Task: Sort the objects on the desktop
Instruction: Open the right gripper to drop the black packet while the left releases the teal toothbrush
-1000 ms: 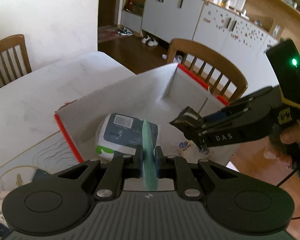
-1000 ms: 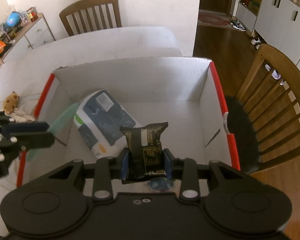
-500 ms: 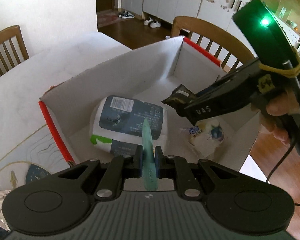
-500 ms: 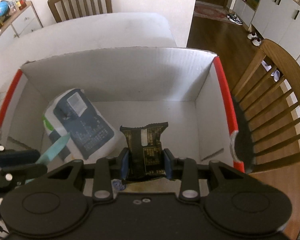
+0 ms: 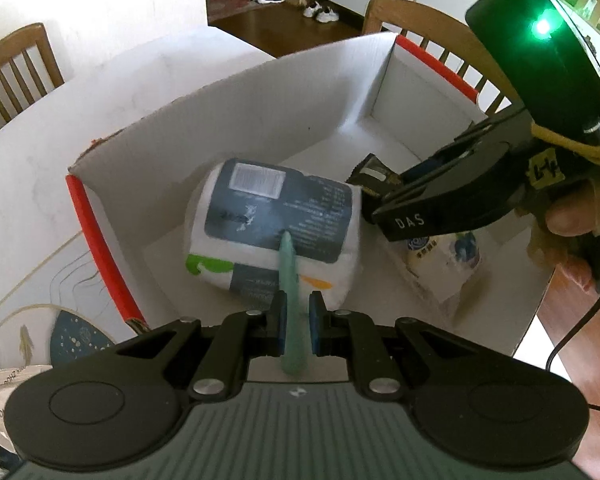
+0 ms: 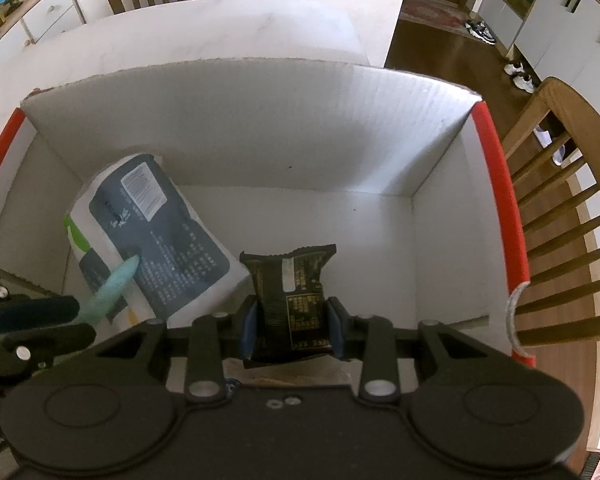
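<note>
Left wrist view: the left gripper has its jaws closed tight on a slim, pale-green plastic stick, whose tip points down at a white-and-dark-blue soft pack lying in the white cardboard box with red-edged sides. In the right wrist view, the right gripper has its jaws clamped on a small black foil snack packet, held upright over the middle of the box floor, just beside the soft pack.

Compared with a second ago, both hands have sunk and tipped further down into the box: the far wall, then seen from well above the rim, now fills the upper part of both views, and the soft pack looms larger beneath the green stick. The right gripper, seen from the left wrist view, has swung closer across the box, above a small white-and-blue sachet already lying on the floor near the front wall.

Neither grip has altered, so both items are still carried. My reading is that the two drops are close: each item hangs inside the box walls, and letting go should land them with the things already sorted there. The bench outside the left wall carries a patterned mat.
</note>
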Demonstrator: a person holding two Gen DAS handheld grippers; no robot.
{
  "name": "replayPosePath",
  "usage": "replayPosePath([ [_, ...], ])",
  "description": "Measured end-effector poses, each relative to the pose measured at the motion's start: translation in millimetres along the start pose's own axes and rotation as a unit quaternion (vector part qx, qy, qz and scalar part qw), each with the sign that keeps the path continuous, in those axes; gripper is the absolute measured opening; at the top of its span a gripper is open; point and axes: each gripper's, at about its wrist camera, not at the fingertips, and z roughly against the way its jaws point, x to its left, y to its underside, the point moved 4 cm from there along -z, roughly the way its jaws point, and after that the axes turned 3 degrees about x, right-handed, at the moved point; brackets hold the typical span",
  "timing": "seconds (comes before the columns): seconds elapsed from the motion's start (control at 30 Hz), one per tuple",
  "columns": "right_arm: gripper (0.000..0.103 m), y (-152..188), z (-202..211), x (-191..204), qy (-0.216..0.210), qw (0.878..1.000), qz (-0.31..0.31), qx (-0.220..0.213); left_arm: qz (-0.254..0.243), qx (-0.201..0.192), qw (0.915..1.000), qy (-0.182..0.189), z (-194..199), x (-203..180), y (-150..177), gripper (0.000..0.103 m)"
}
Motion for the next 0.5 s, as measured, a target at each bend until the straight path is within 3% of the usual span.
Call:
replayPosePath([
  [0.37, 0.038, -7, -7, -5, -0.009, 1.0, 0.005, 0.017, 0.011, 0.004, 0.9998, 0.015, 1, 2, -1, 0.01],
  [0.43, 0.041, -8, -5, -5, -0.006, 1.0, 0.005, 0.015, 0.008, 0.003, 0.9999, 0.014, 3, 1, -1, 0.011],
  [0.5, 0.052, -9, -1, -6, -0.005, 1.0, 0.008, 0.012, 0.006, 0.002, 0.9999, 0.011, 5, 0, -2, 0.011],
])
